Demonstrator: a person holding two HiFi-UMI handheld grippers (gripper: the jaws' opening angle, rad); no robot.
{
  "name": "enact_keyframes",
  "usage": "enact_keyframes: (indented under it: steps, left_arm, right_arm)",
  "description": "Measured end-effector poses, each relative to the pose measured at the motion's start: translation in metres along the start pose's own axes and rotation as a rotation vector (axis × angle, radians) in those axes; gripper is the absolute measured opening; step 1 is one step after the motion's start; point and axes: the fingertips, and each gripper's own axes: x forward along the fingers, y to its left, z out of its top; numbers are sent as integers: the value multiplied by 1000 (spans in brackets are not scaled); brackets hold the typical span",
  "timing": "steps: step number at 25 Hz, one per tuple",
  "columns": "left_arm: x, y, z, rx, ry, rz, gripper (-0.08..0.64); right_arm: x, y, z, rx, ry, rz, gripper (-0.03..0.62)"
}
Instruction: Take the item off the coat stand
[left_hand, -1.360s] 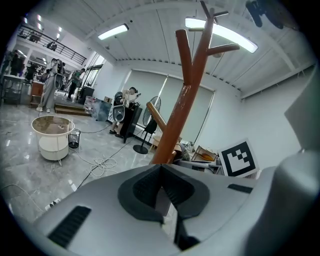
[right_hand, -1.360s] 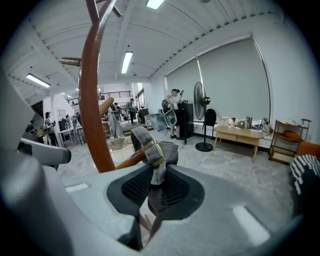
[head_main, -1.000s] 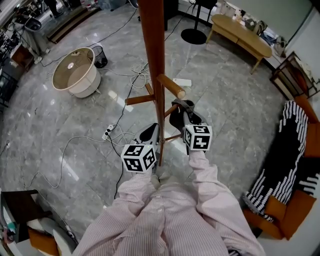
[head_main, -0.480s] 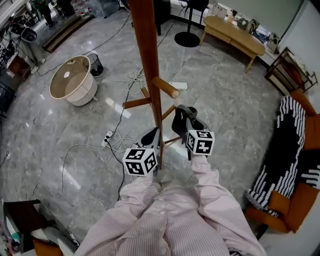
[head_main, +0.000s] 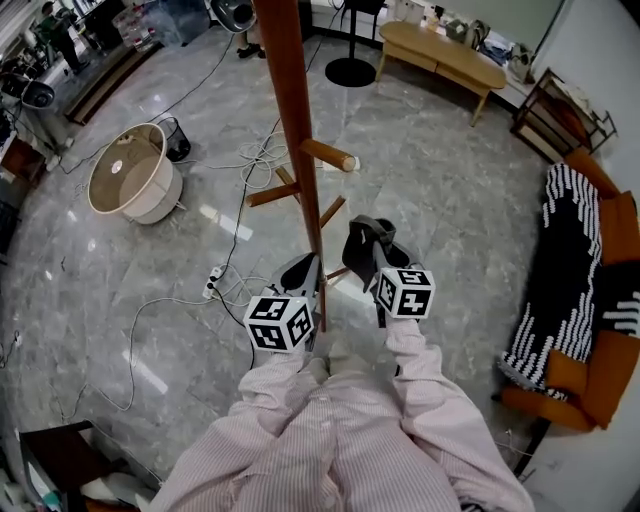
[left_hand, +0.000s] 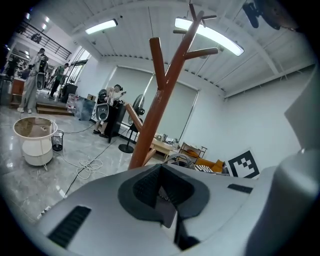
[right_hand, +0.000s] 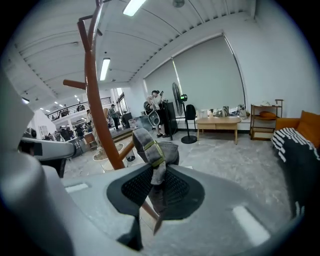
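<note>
1. Right tool (right_hand: 159, 186): jaws nearly together, clamped on a fold of the grey cap (right_hand: 160, 152).
2. The cap is held just beside the coat stand (head_main: 298, 170) pole, near its lower pegs.
3. Left tool (left_hand: 161, 192): jaws together, nothing held, close to the pole.

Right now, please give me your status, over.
Right gripper shut on grey fabric item. Left gripper shut, empty. Coat stand close beside it.
</note>
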Motion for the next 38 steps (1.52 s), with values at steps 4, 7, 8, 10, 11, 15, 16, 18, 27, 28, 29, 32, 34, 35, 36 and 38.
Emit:
enact_keyframes:
  steps: [4, 7, 8, 10, 11, 15, 16, 18, 27, 28, 29, 32, 34, 35, 36, 38]
  left_arm:
    - [-11, -5, 4, 18, -6, -22, 2]
    - [-19, -7, 7, 30, -12, -32, 2]
    - [-21, -8, 8, 34, -15, -35, 2]
    - [-27, -11, 12, 42, -24, -41, 2]
    - [-30, -12, 13, 48, -29, -44, 2]
    - [-39, -18, 20, 70, -51, -51, 2]
    - [-41, -19, 22, 76, -56, -53, 2]
    - [-45, -21, 26, 88, -65, -55, 2]
    - [-65, -27, 46, 111, -122, -43, 2]
    - [-67, -27, 48, 113, -129, -42, 2]
    - [-69, -27, 51, 118, -137, -41, 1]
    - [-74, -26, 58, 148, -152, -29, 2]
    - [-77, -27, 62, 161, -159, -24, 2]
    - [-78, -27, 64, 161, -164, -25, 2]
    - [-79, -27, 66, 160, -171, -25, 2]
    - [-82, -26, 71, 162, -184, -25, 2]
  right_arm:
    - [-20, 8, 2, 19, -25, 9, 48]
    - [-33, 14, 6, 38, -51, 21, 48]
    - [-37, 16, 8, 41, -60, 27, 48]
    - [-46, 21, 13, 39, -78, 40, 48]
    - [-50, 24, 15, 39, -87, 47, 48]
    - [-68, 32, 27, 38, -132, 80, 48]
    - [-72, 34, 30, 35, -142, 88, 48]
    - [-80, 38, 37, 31, -163, 104, 48]
    - [-114, 54, 66, 8, -237, 172, 48]
    - [-116, 56, 69, 6, -244, 178, 48]
    - [-119, 58, 71, 4, -250, 183, 48]
    - [-124, 62, 77, -8, -268, 195, 48]
    - [-129, 63, 81, -13, -280, 199, 48]
    - [-130, 64, 83, -14, -286, 199, 48]
    - [-132, 64, 85, -14, -292, 200, 48]
    - [-134, 66, 89, -16, -304, 203, 48]
